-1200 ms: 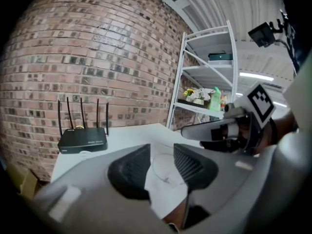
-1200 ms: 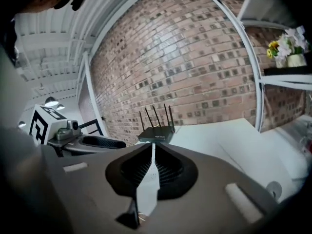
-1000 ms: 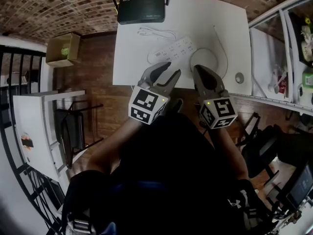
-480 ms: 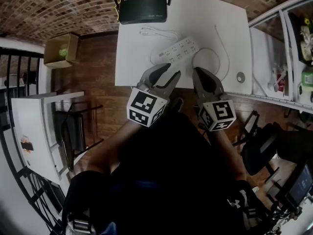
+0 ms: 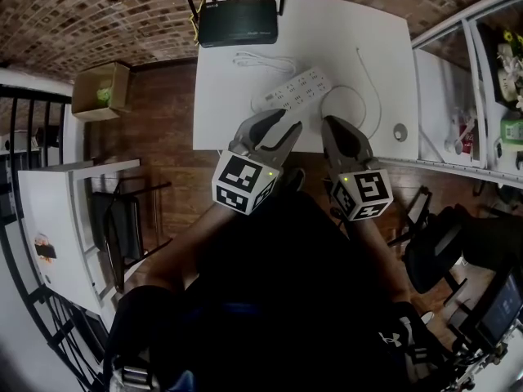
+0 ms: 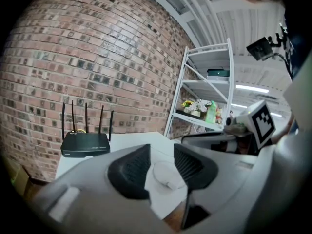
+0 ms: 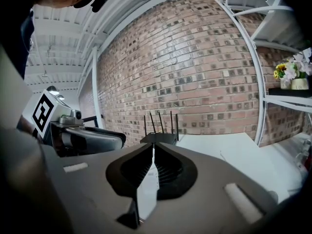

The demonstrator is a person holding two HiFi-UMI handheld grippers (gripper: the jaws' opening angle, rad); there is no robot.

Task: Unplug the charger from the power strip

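On the wood floor at far left sits an open cardboard box (image 5: 102, 91). Beside it a white bench (image 5: 384, 39) carries a black router (image 5: 238, 21) with four aerials at its far edge, against the brick wall. A small bundle of white cable (image 5: 263, 58) lies just in front of the router. The white power strip (image 5: 296, 86) lies slantwise at mid-bench, between the router and the two tools. From above, the charger cannot be told apart from the strip.

The left tool (image 5: 282, 125) hovers at the near edge of the bench and points at the strip's left end. Its jaws stand apart and grip nothing. Its own camera shows a white rounded form (image 6: 165, 175) on the bench beyond the gap.

Just to its right, the right tool (image 5: 331, 122) has its jaws closed to a sliver, with nothing between them. It is aimed across the bench toward the router.

Farther right a thin white cable (image 5: 372, 109) loops from the strip, and a small round object (image 5: 400, 131) rests near the bench edge. White shelves (image 5: 490, 96) stand at far right.
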